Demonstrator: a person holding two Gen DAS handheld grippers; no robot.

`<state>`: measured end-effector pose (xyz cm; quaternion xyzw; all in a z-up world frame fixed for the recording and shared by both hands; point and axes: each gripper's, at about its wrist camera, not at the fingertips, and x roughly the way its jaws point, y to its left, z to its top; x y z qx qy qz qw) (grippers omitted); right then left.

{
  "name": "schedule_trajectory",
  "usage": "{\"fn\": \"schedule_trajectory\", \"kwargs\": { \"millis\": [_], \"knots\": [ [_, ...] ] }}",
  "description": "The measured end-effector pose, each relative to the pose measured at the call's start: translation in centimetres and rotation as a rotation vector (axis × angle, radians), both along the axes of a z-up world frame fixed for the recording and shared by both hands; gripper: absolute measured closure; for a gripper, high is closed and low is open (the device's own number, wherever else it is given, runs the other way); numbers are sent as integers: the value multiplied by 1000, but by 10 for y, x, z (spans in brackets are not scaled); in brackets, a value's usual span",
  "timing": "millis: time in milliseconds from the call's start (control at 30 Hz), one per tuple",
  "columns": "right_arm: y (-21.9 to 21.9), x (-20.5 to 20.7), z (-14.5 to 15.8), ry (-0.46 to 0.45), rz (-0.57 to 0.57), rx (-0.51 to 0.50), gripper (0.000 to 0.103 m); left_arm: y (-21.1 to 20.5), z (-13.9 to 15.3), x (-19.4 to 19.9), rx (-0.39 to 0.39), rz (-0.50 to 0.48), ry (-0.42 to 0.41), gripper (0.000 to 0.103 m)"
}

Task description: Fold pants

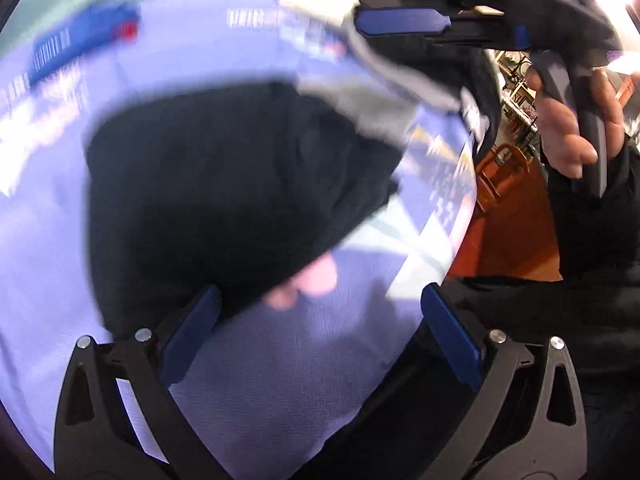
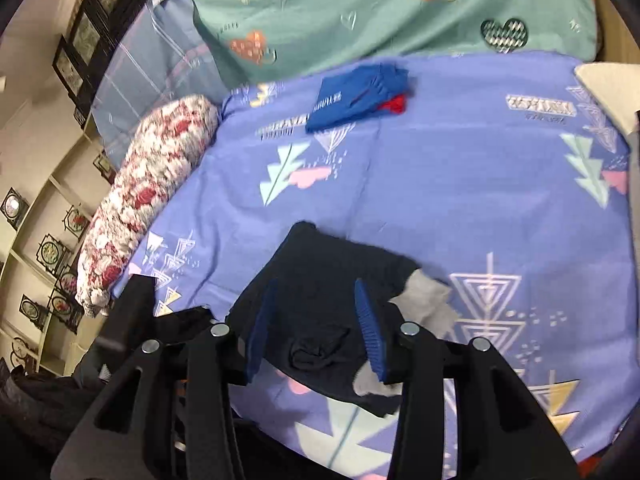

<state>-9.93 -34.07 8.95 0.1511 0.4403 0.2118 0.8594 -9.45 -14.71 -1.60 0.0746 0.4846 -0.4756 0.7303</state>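
Already bunched, the dark pants (image 2: 320, 280) lay on the purple bedsheet (image 2: 460, 184), their long axis running from the near edge toward the far blue garment (image 2: 352, 96), grey lining showing. Above them the right gripper (image 2: 316, 332) stood part open, gripping nothing. Nearby, the left gripper (image 1: 316, 340) gaped wide, empty.
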Motion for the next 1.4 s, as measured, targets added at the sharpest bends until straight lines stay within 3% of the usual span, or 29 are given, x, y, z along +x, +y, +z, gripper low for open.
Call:
{"fn": "schedule_trajectory", "kwargs": {
  "millis": [33,100,133,167,233,333,400,467,533,600,633,700,733,800,900,967,1033,1067,1200,1267,1300,1400],
  "knots": [
    [5,8,-11,43,7,-4,59,2,-1,-3,-14,5,-11,2],
    [8,29,-70,240,-13,-75,59,5,-3,-6,-23,-5,7,2],
    [7,34,-87,289,-29,-78,60,6,-6,-5,-21,-9,29,2],
    [-1,34,-94,291,-48,-27,61,7,-6,-4,-31,-10,31,2],
    [-1,34,-74,278,-49,-26,58,7,-5,-3,-36,-11,31,2],
    [18,39,-26,124,5,6,57,4,-6,-1,-25,-12,30,2],
    [39,57,-15,94,54,34,55,5,0,-4,-24,-11,15,2],
    [60,79,-21,114,101,48,55,9,16,-12,-56,-11,-38,2],
    [75,110,-45,162,82,29,55,18,31,-18,-105,1,-98,2],
    [78,132,-71,219,52,26,56,27,38,-11,-128,72,-146,2],
    [78,138,-78,242,41,15,55,28,32,-3,-113,100,-126,2],
    [74,146,-108,293,3,47,55,27,1,18,-83,125,28,2],
    [78,147,-110,279,-2,60,55,28,-2,17,-91,125,12,2],
    [77,144,-102,273,-6,78,55,21,1,6,-56,96,-51,2],
    [70,128,-69,207,13,135,51,23,-2,4,-71,90,-53,2],
    [64,118,-61,166,2,120,31,31,-4,8,-102,95,-36,2],
    [63,124,-100,280,-22,74,37,30,-3,13,-105,97,-23,2],
    [61,124,-107,275,-27,77,39,30,-1,13,-96,95,-21,2],
    [38,102,-61,163,-23,169,37,53,35,16,-168,95,-67,2],
    [10,73,-21,39,-63,139,9,70,50,25,-188,133,-114,2],
    [-3,61,-10,7,-107,105,2,78,49,36,-177,166,-108,2],
    [-37,36,-13,22,-178,59,1,91,20,82,-178,240,70,2]
  ]
}}
